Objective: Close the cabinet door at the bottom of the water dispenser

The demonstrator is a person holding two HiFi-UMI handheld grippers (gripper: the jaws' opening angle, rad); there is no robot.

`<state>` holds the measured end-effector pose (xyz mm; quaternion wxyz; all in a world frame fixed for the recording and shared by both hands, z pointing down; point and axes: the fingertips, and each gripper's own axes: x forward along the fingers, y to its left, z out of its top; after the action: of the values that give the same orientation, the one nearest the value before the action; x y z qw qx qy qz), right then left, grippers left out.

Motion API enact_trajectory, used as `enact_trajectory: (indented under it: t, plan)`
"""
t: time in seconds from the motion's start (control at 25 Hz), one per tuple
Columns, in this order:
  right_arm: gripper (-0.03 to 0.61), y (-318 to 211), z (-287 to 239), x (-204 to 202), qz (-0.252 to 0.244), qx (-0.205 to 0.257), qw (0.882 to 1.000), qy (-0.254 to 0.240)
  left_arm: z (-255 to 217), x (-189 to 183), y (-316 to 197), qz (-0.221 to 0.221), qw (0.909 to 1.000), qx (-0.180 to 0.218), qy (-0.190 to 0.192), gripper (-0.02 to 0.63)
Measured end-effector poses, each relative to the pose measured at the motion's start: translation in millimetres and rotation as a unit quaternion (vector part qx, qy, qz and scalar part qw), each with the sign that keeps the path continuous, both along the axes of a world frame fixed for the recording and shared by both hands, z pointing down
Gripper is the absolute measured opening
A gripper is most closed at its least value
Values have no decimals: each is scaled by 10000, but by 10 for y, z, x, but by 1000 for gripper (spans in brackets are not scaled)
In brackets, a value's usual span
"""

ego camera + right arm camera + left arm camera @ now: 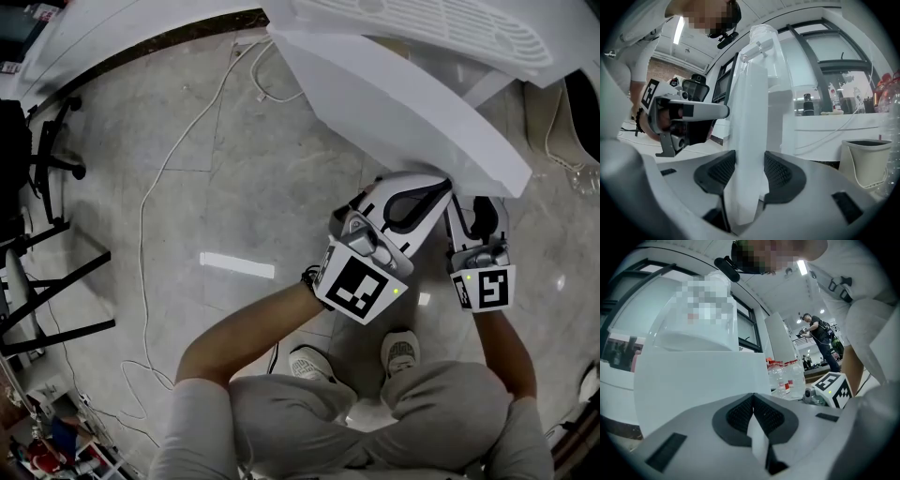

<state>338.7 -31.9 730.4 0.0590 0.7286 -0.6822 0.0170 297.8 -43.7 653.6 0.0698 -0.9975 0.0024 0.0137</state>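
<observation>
Spreading beneath the cabinet door, pale marbled floor carries a white cable.

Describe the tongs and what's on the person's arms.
The left tongs and right tongs are white shells with dark grey ribbed pads. Each carries a cube of black-and-white square markers. Short pale sleeves; a dark band on the left wrist.

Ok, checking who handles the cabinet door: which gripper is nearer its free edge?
Right. The right gripper straddles the edge of the cabinet door, which stands between its jaws. The left gripper, shut, is alongside, facing the door's flat side.
</observation>
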Motion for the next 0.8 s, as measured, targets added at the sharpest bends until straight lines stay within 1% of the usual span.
enact_trajectory:
  t: [0.24, 0.36, 0.4, 0.48, 0.6, 0.8]
  plan:
    - [198, -74, -11, 203, 52, 70, 9999, 64, -30, 70, -79, -76, 9999, 96, 3, 9]
    - [191, -98, -15, 340, 347, 115, 9993, 64, -93, 55, -111, -87, 9997, 210, 32, 9]
    - [169, -116, -16, 396, 453, 129, 9989, 32, -106, 55, -122, -99, 9997, 217, 48, 9]
    - [164, -158, -21, 493, 571, 169, 9982, -40, -121, 71, -140, -120, 9997, 203, 82, 9]
    - [158, -208, -35, 574, 581, 198, 9981, 24, -127, 111, -168, -156, 9997, 186, 84, 9]
    - [153, -244, -20, 610, 611, 223, 9979, 44, -5, 245, -213, -321, 9994, 71, -50, 9]
